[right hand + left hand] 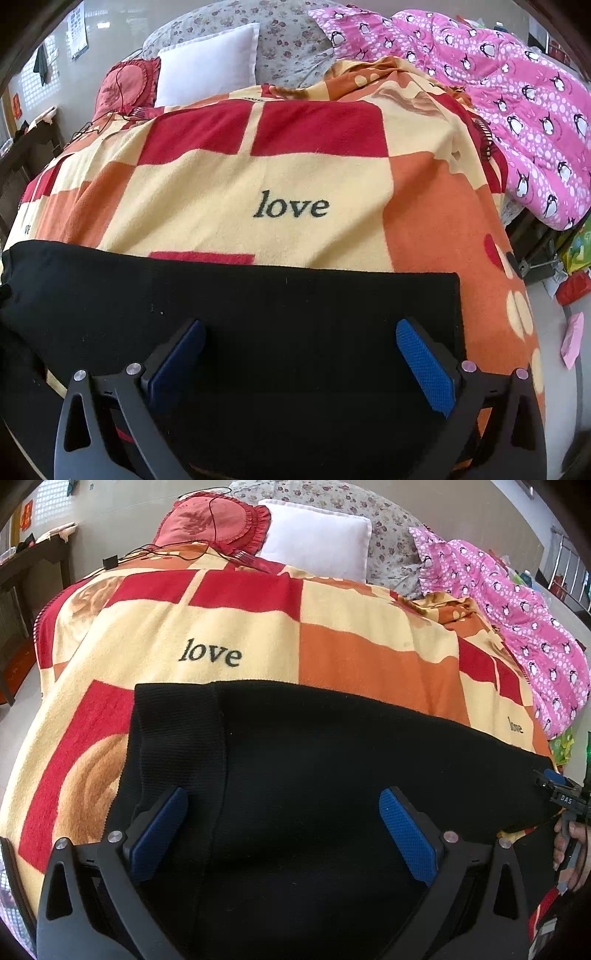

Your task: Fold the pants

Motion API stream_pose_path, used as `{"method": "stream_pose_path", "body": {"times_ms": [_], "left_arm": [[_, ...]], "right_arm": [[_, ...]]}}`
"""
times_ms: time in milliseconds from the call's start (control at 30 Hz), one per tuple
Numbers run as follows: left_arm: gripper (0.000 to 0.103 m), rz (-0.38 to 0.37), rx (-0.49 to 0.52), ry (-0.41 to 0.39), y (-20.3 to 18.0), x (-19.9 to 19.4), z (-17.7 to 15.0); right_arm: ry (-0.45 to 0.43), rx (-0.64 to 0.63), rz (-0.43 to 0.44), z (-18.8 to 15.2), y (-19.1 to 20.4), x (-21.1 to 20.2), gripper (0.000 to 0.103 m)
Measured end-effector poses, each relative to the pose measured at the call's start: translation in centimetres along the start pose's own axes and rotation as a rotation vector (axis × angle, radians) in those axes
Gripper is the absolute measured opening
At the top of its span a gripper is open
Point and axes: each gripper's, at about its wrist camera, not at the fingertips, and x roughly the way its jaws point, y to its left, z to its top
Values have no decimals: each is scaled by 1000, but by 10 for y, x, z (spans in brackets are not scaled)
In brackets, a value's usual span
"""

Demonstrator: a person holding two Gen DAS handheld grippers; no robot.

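Note:
Black knit pants (314,760) lie flat across the near edge of a bed, on a red, orange and cream blanket (229,627) printed with "love". My left gripper (282,805) is open just above the pants' left part, beside a ribbed band. My right gripper (301,336) is open above the right part of the pants (258,314), whose right edge ends squarely close to the right finger. The right gripper also shows at the far right of the left wrist view (565,794), held by a hand.
A white pillow (317,542) and a red frilled cushion (218,520) with a thin cable lie at the bed's head. A pink penguin quilt (517,96) is heaped on the right. A dark side table (33,561) stands at left. Floor clutter lies at right (572,280).

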Motion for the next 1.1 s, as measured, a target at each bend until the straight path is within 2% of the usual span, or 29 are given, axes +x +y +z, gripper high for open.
{"method": "stream_pose_path", "body": {"times_ms": [67,100,200,300,400,567,700,800,1100], "left_arm": [[103,-3,-2,3,1,-2,2],[103,24,-14,-4,2,-6,4],[103,74,-74,-69,6,-24,10],[103,40,-154,-143,6,-45,11],[103,22,-166,-178,-2,-54,7],[103,21,-126,-159,-10,-48,3],[103,16,-163,-139,-1,-38,-1],[103,11,-176,-85,9,-20,-7],[103,-24,-165,-105,10,-20,-15]], "right_arm": [[0,0,1,0,0,0,102],[-1,1,1,0,0,0,102],[-1,2,2,0,0,0,102],[-1,2,2,0,0,0,102],[-2,3,2,0,0,-1,102],[-3,5,1,0,0,-1,102],[-4,5,-2,-1,0,-2,102],[-4,4,-5,-1,0,-2,102],[-4,5,-2,-1,0,-2,102]]}}
